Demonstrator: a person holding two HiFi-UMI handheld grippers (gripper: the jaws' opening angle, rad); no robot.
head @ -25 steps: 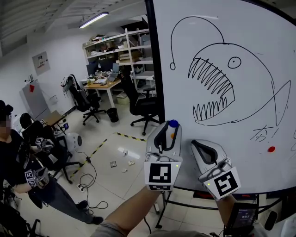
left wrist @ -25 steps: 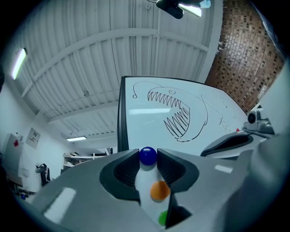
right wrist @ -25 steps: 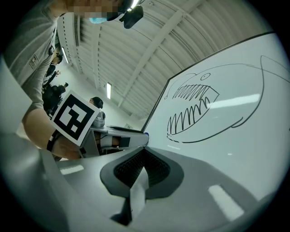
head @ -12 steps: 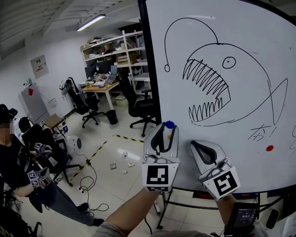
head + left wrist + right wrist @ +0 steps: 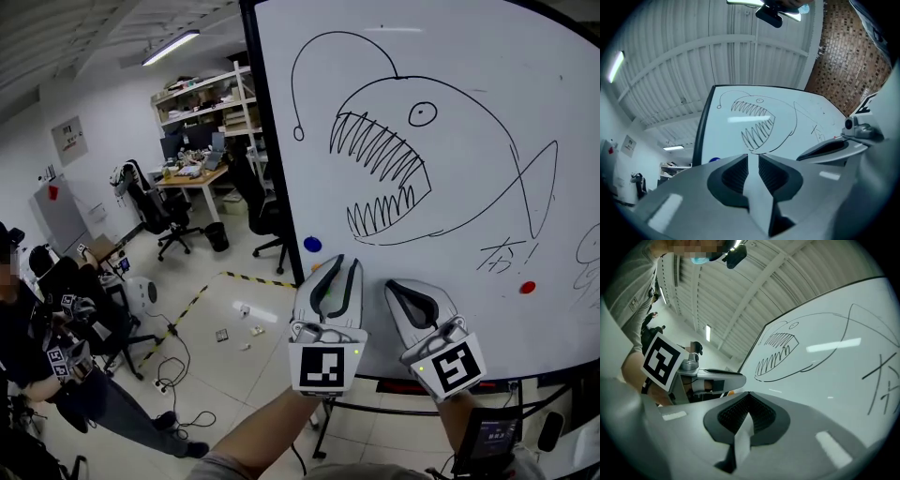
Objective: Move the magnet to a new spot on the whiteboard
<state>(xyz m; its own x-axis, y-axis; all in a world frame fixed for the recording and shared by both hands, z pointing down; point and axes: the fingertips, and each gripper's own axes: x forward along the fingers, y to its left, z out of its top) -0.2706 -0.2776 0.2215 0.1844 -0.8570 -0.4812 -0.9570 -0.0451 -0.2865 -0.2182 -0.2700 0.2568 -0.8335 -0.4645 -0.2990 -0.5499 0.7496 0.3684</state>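
In the head view, the blue magnet (image 5: pixel 312 245) sits on the whiteboard (image 5: pixel 450 75) low down, close to the black frame (image 5: pixel 272 159) at the board's left edge and just above the left gripper (image 5: pixel 330 264), apart from it. It looks like a small, hard, smooth button: light and stiff, probably slippery on its dome, so the rim is the place to pinch, sliding or tipping it off rather than pulling straight out. A red magnet (image 5: pixel 528 288) lies well apart to the right, and the fish drawing (image 5: pixel 394 159) fills the middle. Bare board lies under the fish and between the two magnets. The right gripper (image 5: pixel 401 289) hangs beside the left.

In the left gripper view, the left gripper (image 5: pixel 753 157) shows only a narrow slot between its jaws, which have just been closing, with nothing in it. The magnet (image 5: pixel 714 160) peeks out just left of the jaws, against the board (image 5: pixel 712 136).

In the right gripper view, the right gripper (image 5: pixel 749 393) has its jaws together and empty, pointing along the board (image 5: pixel 834 380), where plenty of blank surface stays free.
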